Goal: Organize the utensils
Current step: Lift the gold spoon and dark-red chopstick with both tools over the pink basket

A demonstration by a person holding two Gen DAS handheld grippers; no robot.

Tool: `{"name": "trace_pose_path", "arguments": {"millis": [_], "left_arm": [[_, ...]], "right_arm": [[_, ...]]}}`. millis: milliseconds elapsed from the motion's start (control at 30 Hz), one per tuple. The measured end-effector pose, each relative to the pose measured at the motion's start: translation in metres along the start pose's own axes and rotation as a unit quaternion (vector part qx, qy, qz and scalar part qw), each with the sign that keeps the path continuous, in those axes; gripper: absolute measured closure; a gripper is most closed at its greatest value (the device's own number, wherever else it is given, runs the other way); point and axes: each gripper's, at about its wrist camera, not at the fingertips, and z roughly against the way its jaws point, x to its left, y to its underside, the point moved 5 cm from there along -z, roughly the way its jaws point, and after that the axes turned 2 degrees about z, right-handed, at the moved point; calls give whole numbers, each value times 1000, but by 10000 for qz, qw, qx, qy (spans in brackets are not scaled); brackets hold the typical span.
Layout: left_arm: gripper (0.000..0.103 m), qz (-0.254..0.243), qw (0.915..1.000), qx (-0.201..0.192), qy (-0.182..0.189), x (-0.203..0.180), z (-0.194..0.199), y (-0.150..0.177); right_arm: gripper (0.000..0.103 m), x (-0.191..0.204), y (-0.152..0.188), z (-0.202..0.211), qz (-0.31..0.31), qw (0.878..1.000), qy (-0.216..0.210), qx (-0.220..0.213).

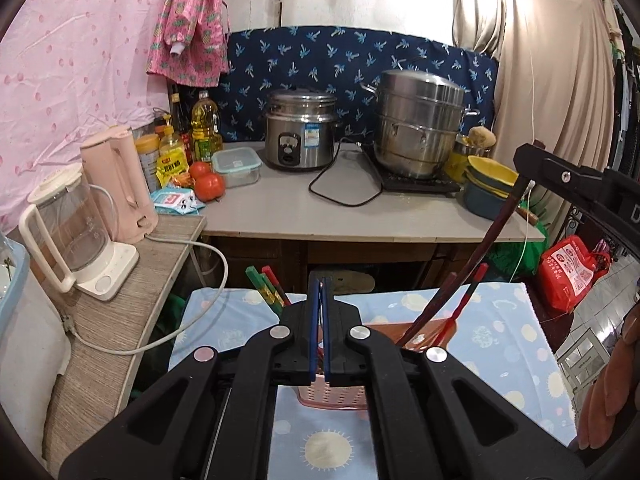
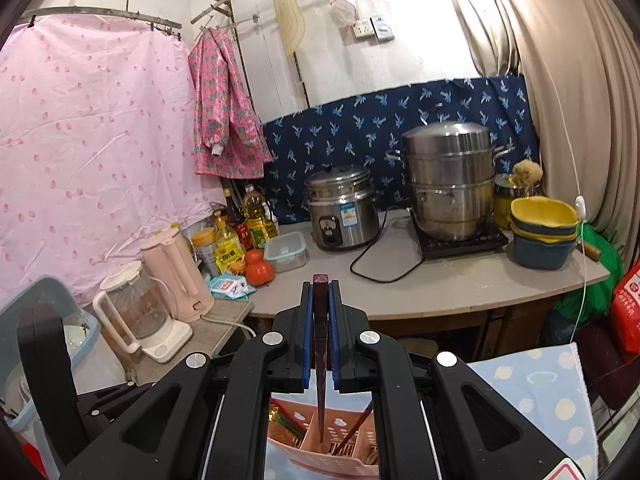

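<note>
A pink slotted utensil basket (image 1: 332,394) (image 2: 320,446) stands on a blue patterned cloth (image 1: 500,344), just below both grippers. My left gripper (image 1: 319,286) hangs over it, shut, with nothing between its blue pads. Green and red chopsticks (image 1: 266,288) stick up from the basket's left side, and dark red ones (image 1: 460,300) lean out to the right. My right gripper (image 2: 321,286) (image 1: 528,160) is shut on a dark brown chopstick (image 2: 321,360) (image 1: 500,224). Its lower end hangs into a middle compartment of the basket.
Behind the cloth is a grey counter (image 1: 360,220) with a rice cooker (image 1: 300,132), a steel steamer pot (image 1: 420,128), stacked bowls (image 1: 490,184), tomatoes (image 1: 208,184), a lidded box and bottles. Two kettles (image 1: 80,224) stand on a side shelf at left. A red bag (image 1: 572,272) sits at right.
</note>
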Motion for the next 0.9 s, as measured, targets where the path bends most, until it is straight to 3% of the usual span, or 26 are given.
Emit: {"name": "trace_pose_path", "arguments": {"millis": [333,900], "left_arm": [[102,86,9995,288,-4,8,-37,14],[101,109,9994,337,53,6,-50,20]], "right_arm": [[96,-3,38,-39,93,9988,34,472],[95,-17,63,-56,81,9966,130,807]]}}
